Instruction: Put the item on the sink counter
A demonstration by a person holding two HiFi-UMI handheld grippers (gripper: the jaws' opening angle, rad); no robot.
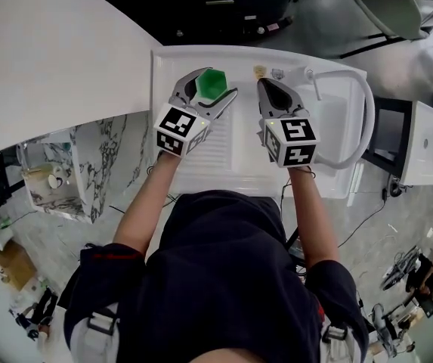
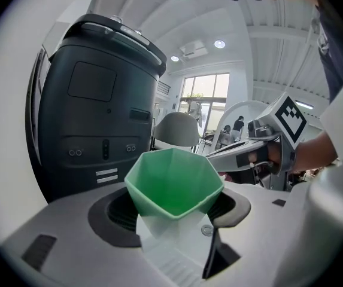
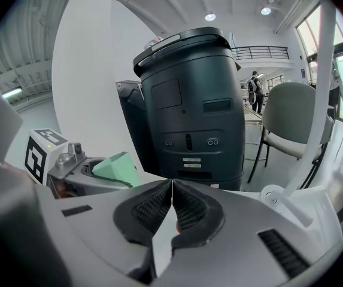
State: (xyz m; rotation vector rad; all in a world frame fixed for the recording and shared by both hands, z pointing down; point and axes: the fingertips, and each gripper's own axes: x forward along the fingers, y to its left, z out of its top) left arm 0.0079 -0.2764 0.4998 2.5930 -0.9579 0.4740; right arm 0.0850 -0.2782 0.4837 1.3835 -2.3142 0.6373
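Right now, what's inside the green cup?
Nothing visible: the green cup in the left gripper shows only bare green inner walls. Its near wall hides the bottom in the left gripper view.

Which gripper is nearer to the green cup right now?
Left. The left gripper holds the green cup between its jaws, over the sink counter. The right gripper, jaws shut and empty, is off to the cup's right, not touching it.
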